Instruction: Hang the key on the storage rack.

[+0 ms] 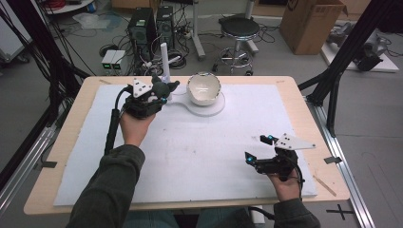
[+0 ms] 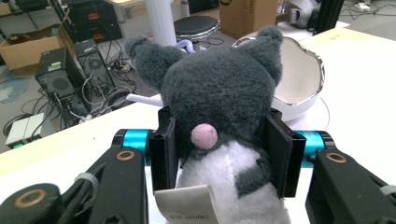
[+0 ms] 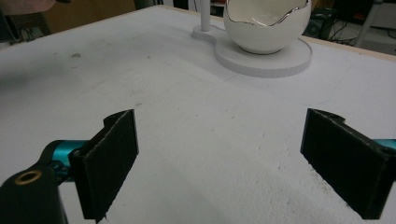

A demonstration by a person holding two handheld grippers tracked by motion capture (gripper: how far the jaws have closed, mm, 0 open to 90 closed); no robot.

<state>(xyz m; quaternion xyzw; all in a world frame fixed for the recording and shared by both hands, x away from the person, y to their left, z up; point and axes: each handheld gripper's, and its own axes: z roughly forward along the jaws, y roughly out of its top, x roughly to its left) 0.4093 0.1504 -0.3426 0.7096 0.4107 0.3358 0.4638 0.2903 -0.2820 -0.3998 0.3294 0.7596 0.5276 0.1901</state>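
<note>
Jaws of the left gripper (image 2: 219, 154) pinch the grey plush toy (image 2: 219, 107) squarely between them, beside the bowl (image 2: 299, 79)

Left gripper (image 1: 164, 90) upper left of frame, jaws clamped; right gripper (image 1: 259, 148) lower right, jaws spread wide.

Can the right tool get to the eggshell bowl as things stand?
Probably yes. The right tool is open and empty, with bare white mat between it and the eggshell bowl. The left tool, holding the plush toy, sits beside the bowl.
</note>
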